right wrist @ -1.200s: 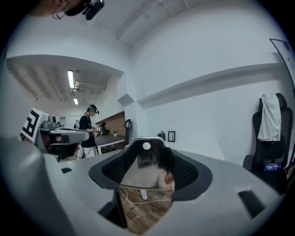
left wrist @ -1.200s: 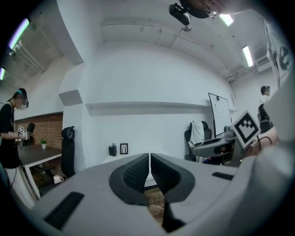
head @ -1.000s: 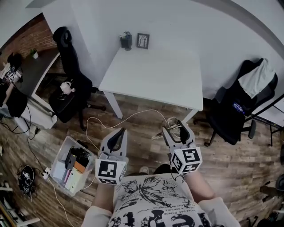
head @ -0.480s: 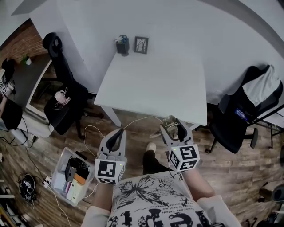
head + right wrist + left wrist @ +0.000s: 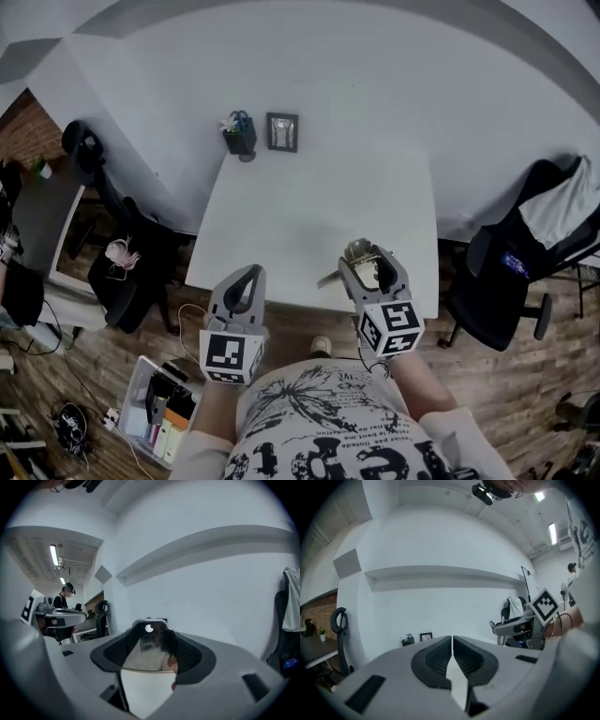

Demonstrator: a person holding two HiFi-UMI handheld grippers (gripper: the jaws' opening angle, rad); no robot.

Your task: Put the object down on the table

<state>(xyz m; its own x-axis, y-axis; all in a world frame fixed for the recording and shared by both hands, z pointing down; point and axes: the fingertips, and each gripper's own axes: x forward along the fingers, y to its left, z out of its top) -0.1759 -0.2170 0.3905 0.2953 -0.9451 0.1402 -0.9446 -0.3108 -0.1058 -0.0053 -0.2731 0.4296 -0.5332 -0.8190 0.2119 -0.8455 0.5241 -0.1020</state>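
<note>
Right gripper (image 5: 371, 261) pinching the object (image 5: 150, 641) over the table (image 5: 309, 206), left gripper (image 5: 247, 275) pressed together and empty; set-down looks next: lower, then spread the jaws

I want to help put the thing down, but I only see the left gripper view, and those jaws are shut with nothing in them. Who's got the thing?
Observer: The right gripper has it. Its own view shows a shiny object clamped between its jaws.
Operator: Is it over the table?
Observer: In the head view that gripper shows over the near edge of the white table, toward its right corner.
Operator: Is there anything on the floor?
Observer: Yes, an open box full of odds and ends stands on the wooden floor to the person's left.
</note>
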